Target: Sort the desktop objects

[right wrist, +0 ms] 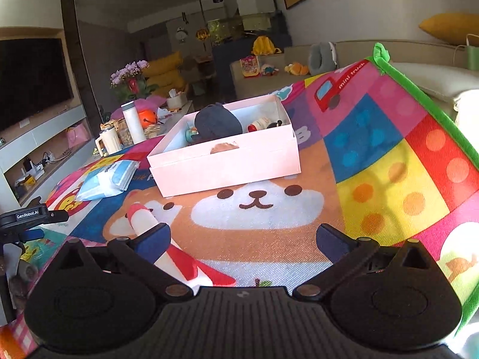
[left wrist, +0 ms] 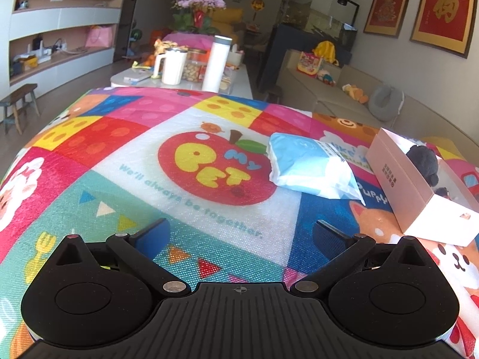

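Observation:
A blue and white soft packet (left wrist: 311, 164) lies on the colourful cartoon mat (left wrist: 149, 149), ahead and right of my left gripper (left wrist: 241, 233), which is open and empty above the mat. The pale pink box (left wrist: 419, 191) stands at the right with a dark plush toy (left wrist: 423, 158) inside. In the right wrist view the box (right wrist: 227, 161) sits straight ahead and holds the dark plush (right wrist: 217, 122) and a small red and white item (right wrist: 260, 124). The packet (right wrist: 107, 178) lies left of the box. My right gripper (right wrist: 244, 236) is open and empty.
The mat's green edge (right wrist: 425, 98) runs along the right. The left gripper's body (right wrist: 27, 218) shows at the far left of the right wrist view. A low table with a white bottle (left wrist: 217, 62) and a mug (left wrist: 172, 65) stands beyond the mat. A sofa (left wrist: 344, 95) is at the right.

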`<state>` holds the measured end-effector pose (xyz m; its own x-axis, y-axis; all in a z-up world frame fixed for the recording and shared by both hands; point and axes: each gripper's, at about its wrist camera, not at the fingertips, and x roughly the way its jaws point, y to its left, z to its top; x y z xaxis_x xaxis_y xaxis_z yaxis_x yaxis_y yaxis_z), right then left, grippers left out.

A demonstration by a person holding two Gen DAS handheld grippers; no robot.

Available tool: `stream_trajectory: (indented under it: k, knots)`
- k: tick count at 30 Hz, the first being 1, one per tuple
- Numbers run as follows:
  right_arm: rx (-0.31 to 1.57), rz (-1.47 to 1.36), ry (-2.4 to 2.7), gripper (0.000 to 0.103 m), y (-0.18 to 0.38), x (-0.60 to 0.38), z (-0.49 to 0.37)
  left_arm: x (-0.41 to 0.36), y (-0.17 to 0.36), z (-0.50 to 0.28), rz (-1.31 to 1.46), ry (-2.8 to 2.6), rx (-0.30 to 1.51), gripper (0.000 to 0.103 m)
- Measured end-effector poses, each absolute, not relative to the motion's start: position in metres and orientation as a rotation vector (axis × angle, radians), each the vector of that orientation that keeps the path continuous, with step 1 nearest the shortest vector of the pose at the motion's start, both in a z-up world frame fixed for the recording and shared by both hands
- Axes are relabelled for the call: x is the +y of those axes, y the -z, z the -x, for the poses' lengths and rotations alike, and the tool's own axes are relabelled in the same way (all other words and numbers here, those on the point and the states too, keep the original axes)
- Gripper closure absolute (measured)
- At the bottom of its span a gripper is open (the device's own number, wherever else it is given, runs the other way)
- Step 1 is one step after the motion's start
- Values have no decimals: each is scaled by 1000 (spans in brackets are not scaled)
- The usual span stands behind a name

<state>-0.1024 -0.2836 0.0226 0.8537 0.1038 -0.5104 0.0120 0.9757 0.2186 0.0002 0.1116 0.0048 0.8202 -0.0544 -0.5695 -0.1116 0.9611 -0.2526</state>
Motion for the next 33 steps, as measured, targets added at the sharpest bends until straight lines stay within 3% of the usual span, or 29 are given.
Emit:
stream_trajectory:
  k: [13, 22, 33]
  knots:
    - [747, -409, -18, 0, -16, -295, 50, 119, -4, 4, 339, -56, 584, 0]
    - [724, -197, 81, 0, -6, -283, 19, 105, -5, 4, 238, -127, 620, 0]
    - [690, -267, 51, 0, -8, -296, 29, 85, -3, 0, 81, -192, 671, 0]
